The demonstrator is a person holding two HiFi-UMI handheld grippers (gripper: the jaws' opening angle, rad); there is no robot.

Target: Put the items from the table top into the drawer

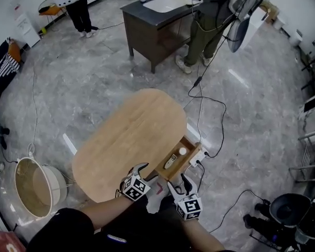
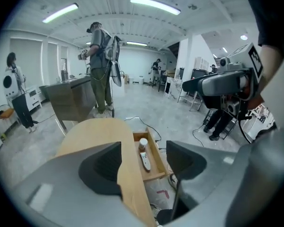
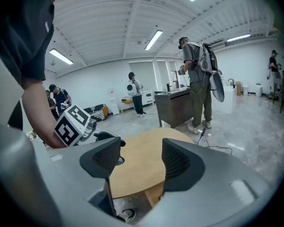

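Observation:
The drawer stands pulled out at the right side of the oval wooden table. Inside it lie a small white bottle and a grey remote-like item. The left gripper view shows the same drawer, bottle and remote from above. My left gripper hangs open over the table's near edge, nothing between its jaws. My right gripper is beside it, near the drawer's front, open too and holding nothing. The right gripper view looks across the table top, past the left gripper's marker cube.
A dark cabinet with a white sink stands beyond the table, with people around it. A round basket sits on the floor at the left. Cables and a power strip lie right of the drawer. Black equipment stands at the lower right.

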